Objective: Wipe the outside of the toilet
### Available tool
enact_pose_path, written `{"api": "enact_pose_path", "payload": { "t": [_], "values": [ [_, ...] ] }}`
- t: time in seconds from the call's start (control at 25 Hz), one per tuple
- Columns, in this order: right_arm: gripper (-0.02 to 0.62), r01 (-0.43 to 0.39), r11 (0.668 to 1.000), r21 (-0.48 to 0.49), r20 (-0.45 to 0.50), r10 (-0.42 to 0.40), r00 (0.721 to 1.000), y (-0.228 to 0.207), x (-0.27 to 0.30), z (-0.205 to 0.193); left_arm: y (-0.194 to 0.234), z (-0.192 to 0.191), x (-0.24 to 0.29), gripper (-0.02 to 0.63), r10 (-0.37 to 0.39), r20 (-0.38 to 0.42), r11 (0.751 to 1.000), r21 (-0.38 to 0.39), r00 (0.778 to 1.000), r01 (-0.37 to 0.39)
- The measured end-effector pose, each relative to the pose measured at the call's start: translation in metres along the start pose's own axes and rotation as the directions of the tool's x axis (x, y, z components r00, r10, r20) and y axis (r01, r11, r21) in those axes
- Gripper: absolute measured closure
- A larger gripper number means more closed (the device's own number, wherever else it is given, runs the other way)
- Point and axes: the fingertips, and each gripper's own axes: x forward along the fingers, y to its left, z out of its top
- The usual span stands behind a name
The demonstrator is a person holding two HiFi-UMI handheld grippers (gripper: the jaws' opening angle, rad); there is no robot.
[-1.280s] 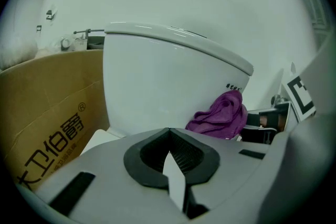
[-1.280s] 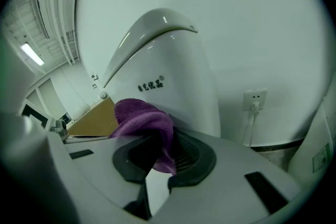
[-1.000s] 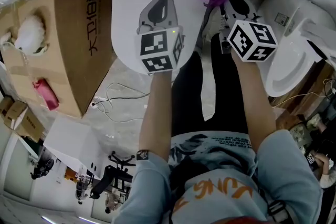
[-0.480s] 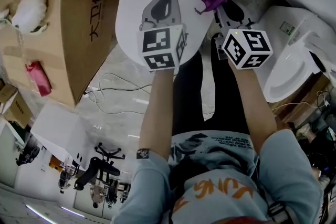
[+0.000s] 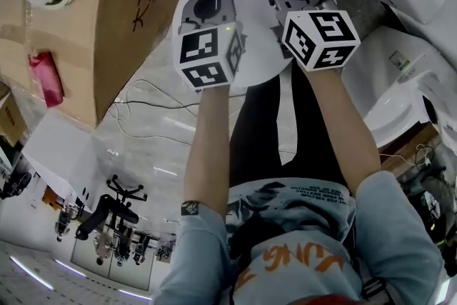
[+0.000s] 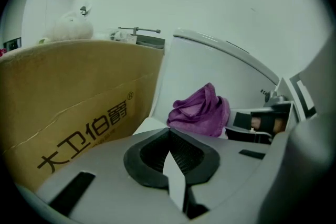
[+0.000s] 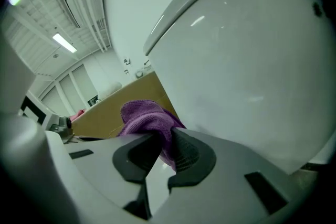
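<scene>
Bright, even light; ceiling strips (image 7: 65, 43) glint on the toilet (image 7: 236, 60); both gripper views bend and darken at edges.

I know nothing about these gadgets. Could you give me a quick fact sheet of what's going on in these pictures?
who: a person with a hand-held gripper in each hand
left gripper: fingers together, holding nothing
right gripper: fingers shut on a purple cloth
cloth position: close to the curved white side of the toilet; contact cannot be told
nearby: cardboard box beside the toilet, on the person's left
</scene>
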Motion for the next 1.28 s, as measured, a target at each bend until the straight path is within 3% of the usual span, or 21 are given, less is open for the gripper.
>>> {"api": "enact_pose_path", "payload": {
  "t": [0.24,0.4,0.6,0.72,0.92,1.12,1.28],
  "values": [
    [0.534,-0.013,0.998,-0.055,0.034,0.015,0.999,0.013,0.055,0.029,0.028,0.003,0.016,0.581,0.029,-0.002,0.998,-0.058,1.0,-0.029],
    [0.534,-0.004,0.977,-0.214,0.011,0.007,1.0,0.022,0.086,0.035,0.038,0.011,0.027,0.581,0.034,0.002,0.997,-0.075,0.999,-0.034],
    [0.535,0.022,0.905,-0.425,-0.064,-0.054,0.996,0.013,0.115,0.021,0.054,0.015,0.036,0.581,0.041,-0.009,0.994,-0.098,0.999,-0.042],
    [0.535,0.035,0.856,-0.515,-0.064,-0.079,0.995,0.005,0.128,0.012,0.063,0.013,0.04,0.581,0.052,-0.014,0.993,-0.101,0.999,-0.053],
    [0.54,0.028,0.762,-0.647,-0.1,-0.122,0.987,-0.005,0.143,-0.01,0.065,0.006,0.043,0.581,0.059,-0.029,0.99,-0.128,0.998,-0.063],
    [0.543,0.028,0.65,-0.759,-0.148,-0.214,0.965,-0.02,0.145,-0.03,0.057,0.002,0.046,0.581,0.05,-0.043,0.991,-0.122,0.998,-0.055],
    [0.544,0.039,0.654,-0.756,-0.18,-0.265,0.947,-0.035,0.138,-0.041,0.052,-0.001,0.047,0.581,0.044,-0.055,0.993,-0.109,0.998,-0.05]
  ]
}}
